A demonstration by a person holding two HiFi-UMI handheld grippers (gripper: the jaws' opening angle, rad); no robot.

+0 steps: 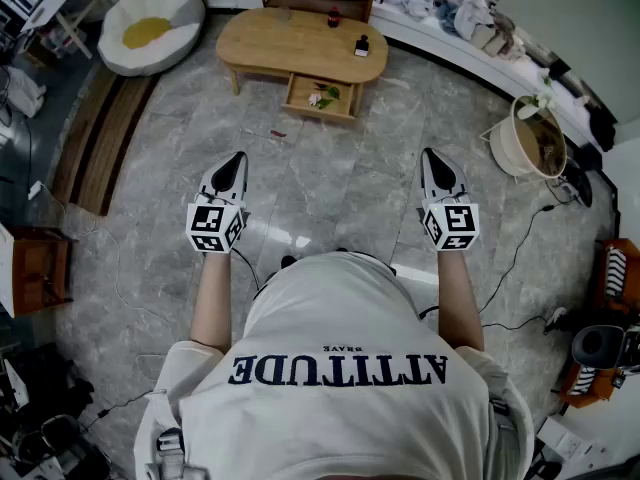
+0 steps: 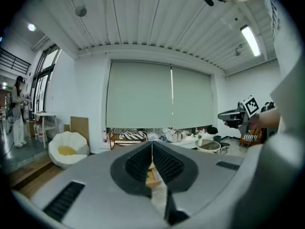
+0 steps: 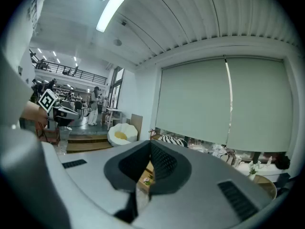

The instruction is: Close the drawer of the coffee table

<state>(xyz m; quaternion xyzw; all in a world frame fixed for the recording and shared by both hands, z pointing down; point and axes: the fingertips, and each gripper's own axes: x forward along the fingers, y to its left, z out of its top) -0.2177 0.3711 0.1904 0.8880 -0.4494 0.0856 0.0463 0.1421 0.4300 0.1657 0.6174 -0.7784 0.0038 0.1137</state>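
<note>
An oval wooden coffee table [image 1: 300,43] stands ahead on the grey floor. Its drawer [image 1: 321,97] is pulled out toward me and holds a small flower sprig. My left gripper [image 1: 234,164] and right gripper [image 1: 432,158] are held side by side well short of the table, both shut and empty. In the left gripper view the closed jaws [image 2: 152,147] frame a slice of the open drawer [image 2: 153,177]. In the right gripper view the closed jaws [image 3: 150,147] show the drawer with the sprig [image 3: 146,180] in the same way.
A small dark bottle [image 1: 361,45] and a red item [image 1: 333,16] stand on the tabletop. A white egg-shaped cushion [image 1: 150,24] lies at far left, a round basket table [image 1: 536,138] at right. Cables [image 1: 520,258] trail across the floor on the right.
</note>
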